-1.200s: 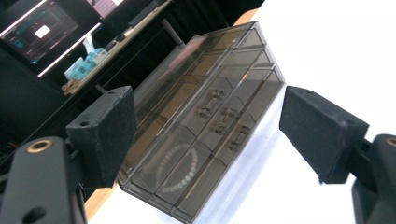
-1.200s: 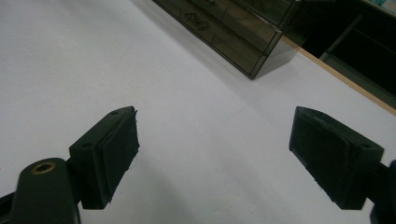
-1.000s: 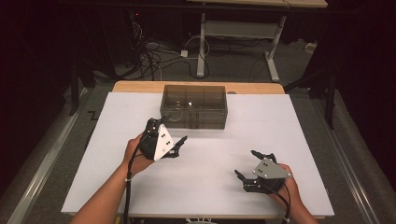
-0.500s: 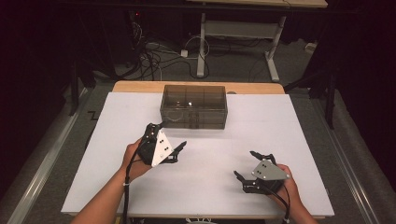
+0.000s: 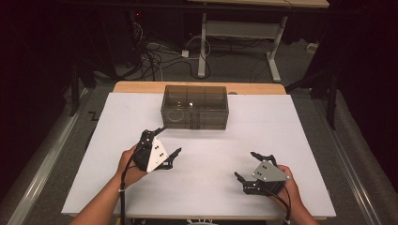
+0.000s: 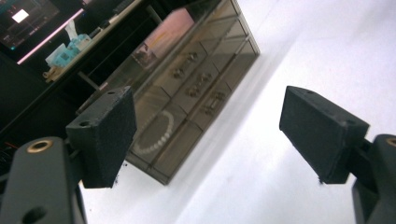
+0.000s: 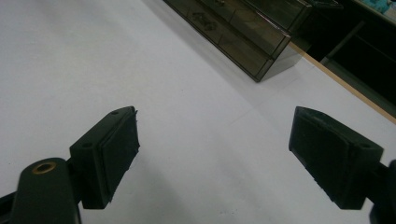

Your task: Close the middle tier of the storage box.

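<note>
On the white table (image 5: 202,187), the left gripper (image 5: 166,143) sits left of centre, held above the sheet with its jaws spread wide and nothing between them. One jaw tip points up toward the near left corner of the box (image 5: 195,107), close to it but apart; the other points right across the table. A hand (image 5: 129,161) grips it from behind, forearm coming in from the bottom edge. Seen from the left gripper view, the box (image 6: 187,88) is a smoky, see-through drawer chest with small knobs on its drawer fronts, and a string of pearls (image 6: 154,133) lies curled inside the nearest lower drawer. The box stands at the far middle of the table, just short of the wooden edge (image 5: 141,86). Further right, the right gripper (image 5: 248,168) rests low near the front right of the table, well apart from the box, jaws likewise wide and empty, held by the other hand (image 5: 286,185). Its own view looks over bare white surface toward the box's end (image 7: 252,42)
</note>
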